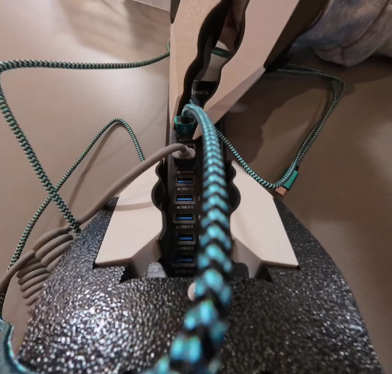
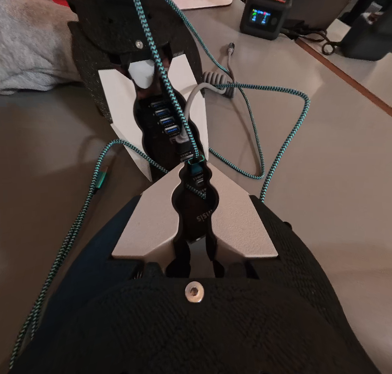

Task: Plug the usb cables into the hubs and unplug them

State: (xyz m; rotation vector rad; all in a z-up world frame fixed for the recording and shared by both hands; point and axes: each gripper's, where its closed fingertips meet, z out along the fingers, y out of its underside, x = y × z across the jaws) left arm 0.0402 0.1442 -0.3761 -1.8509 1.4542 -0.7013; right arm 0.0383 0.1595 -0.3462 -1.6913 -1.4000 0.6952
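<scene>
The black hub (image 1: 184, 215) lies on the grey table (image 1: 63, 109), held from both ends. The left gripper (image 1: 194, 177) is closed on the hub's near end, fingers (image 1: 131, 225) flanking its sides. The right gripper (image 2: 196, 172) comes from the far end, and its tips pinch the teal plug (image 2: 196, 168) seated in a far port; its jaws are nearly shut on it. A grey cable (image 1: 127, 172) sits in the next port, and five blue ports nearer the left gripper are free.

The teal cable (image 1: 212, 215) arches from the plug straight back over the left gripper. If the plug is pulled at an angle, it may bind or strain the port. The tip grip is shallow, so the plug could slip. The draped cable could drag the hub or snag the grey plug (image 2: 182, 139) beside it. A loose teal end (image 1: 290, 180) lies right of the hub, well apart.
</scene>
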